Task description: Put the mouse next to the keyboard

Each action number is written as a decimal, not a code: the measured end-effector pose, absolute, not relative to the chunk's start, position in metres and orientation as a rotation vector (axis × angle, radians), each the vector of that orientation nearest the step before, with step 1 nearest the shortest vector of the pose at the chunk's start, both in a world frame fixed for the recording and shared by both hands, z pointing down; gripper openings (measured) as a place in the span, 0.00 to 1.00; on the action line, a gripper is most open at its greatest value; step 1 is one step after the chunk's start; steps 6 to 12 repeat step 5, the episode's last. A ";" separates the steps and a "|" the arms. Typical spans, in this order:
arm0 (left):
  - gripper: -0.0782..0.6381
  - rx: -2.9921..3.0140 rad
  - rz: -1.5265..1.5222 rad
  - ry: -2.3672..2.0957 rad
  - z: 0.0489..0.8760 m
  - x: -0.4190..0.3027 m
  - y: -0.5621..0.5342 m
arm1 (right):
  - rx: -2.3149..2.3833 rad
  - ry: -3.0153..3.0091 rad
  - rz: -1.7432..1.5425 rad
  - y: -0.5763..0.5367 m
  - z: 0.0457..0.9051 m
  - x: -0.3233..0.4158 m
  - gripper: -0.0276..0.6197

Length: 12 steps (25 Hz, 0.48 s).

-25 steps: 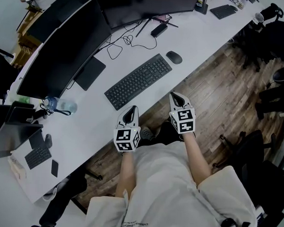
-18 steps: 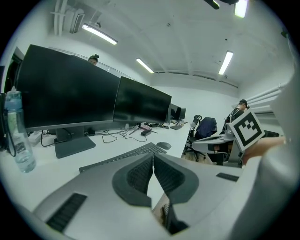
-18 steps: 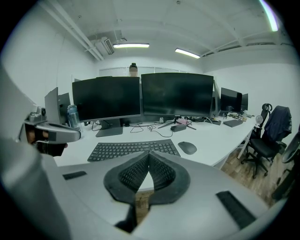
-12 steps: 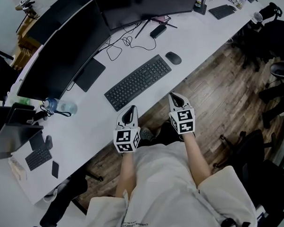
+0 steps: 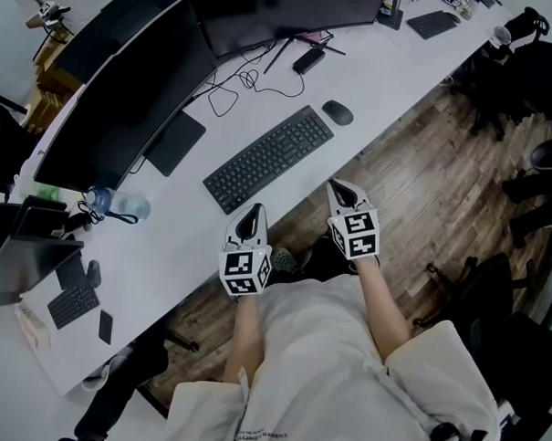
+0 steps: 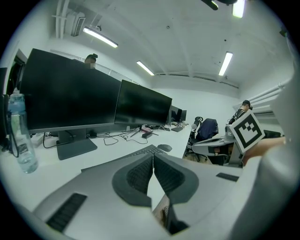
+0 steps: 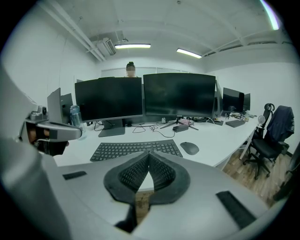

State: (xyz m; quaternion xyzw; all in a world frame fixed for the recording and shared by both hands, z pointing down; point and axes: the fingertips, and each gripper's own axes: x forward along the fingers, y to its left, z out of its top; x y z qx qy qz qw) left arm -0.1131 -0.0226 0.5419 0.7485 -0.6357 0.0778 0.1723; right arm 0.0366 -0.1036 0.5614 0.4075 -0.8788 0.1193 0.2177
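The left gripper (image 5: 255,211) has its ribbed jaws pressed together with nothing between them, as the left gripper view shows (image 6: 153,157). It hangs over the near edge of the long white desk (image 5: 383,69). The right gripper (image 5: 337,187) is closed and empty too (image 7: 149,154), just off that edge above the brown wood-plank floor (image 5: 424,176). Each carries a cube with black-and-white square markers.

Nearest ahead lies the black flat keyboard (image 5: 270,158), set slantwise on the desk. The black oval mouse (image 5: 338,112) rests on the desk just beyond the keyboard's right end, a small gap apart from it (image 7: 190,148). Nothing stands between it and the right gripper; the keyboard lies between it and the left gripper.

The only container is a clear plastic bottle with a blue cap (image 5: 117,203), upright near the left monitor's foot (image 6: 18,136). I cannot tell how full it is, and its label is too small to read.

Behind the keyboard stand two wide dark monitors (image 5: 126,90) (image 5: 276,9), with looping black cables (image 5: 227,89) and a black power brick (image 5: 309,58) between their stands. A small second keyboard (image 5: 73,305) lies far left, and another dark keyboard (image 5: 433,22) lies far along the desk. Black office chairs (image 5: 529,71) stand on the floor to the right. Small print on the person's pale shirt (image 5: 262,436) is unreadable.
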 end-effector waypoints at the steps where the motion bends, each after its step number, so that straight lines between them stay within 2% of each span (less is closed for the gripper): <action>1: 0.14 2.125 0.221 -1.803 0.541 -0.113 -0.023 | 1.128 -2.435 0.332 -0.104 0.561 0.037 0.05; 12: 0.14 2.128 0.221 -1.806 0.539 -0.113 -0.023 | 1.131 -2.444 0.348 -0.104 0.559 0.037 0.05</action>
